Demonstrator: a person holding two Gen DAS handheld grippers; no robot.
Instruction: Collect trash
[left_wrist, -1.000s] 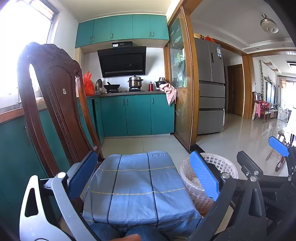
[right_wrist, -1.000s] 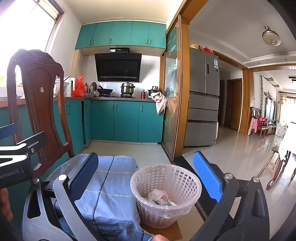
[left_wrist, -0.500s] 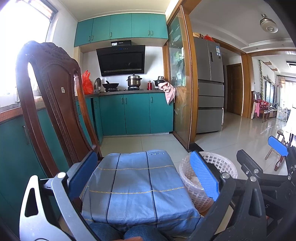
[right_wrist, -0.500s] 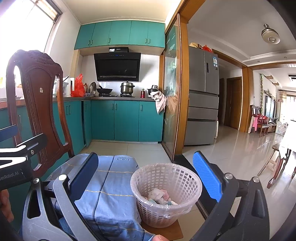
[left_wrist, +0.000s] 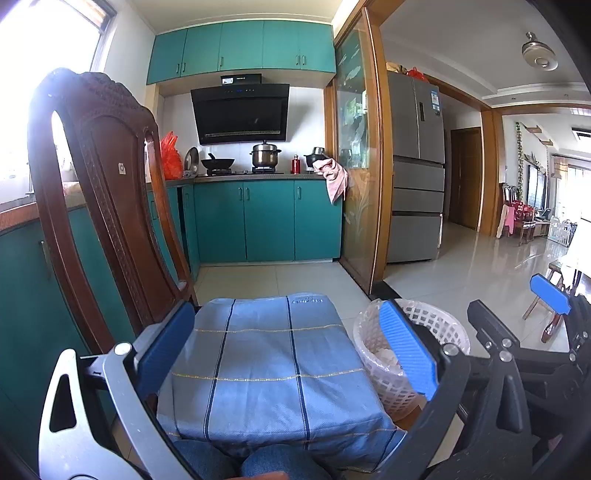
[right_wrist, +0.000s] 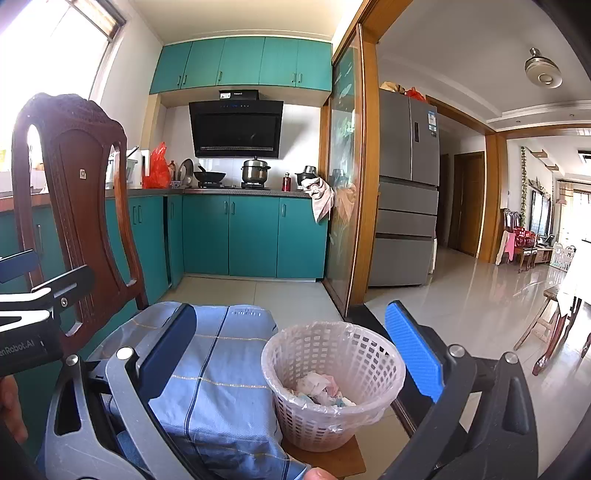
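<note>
Trash (right_wrist: 321, 387) already lies in the white basket (right_wrist: 332, 417); both claws, left claw (left_wrist: 288, 350) and right claw (right_wrist: 295, 354), gape empty, and no loose litter shows.

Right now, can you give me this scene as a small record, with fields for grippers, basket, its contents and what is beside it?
left gripper: open, holds nothing
right gripper: open, holds nothing
basket: white lattice, lined with a clear bag, upright on a wooden surface
contents: crumpled trash at the bottom, far from full
beside basket: blue striped cloth draped to its left
behind cloth: dark wooden chair
</note>
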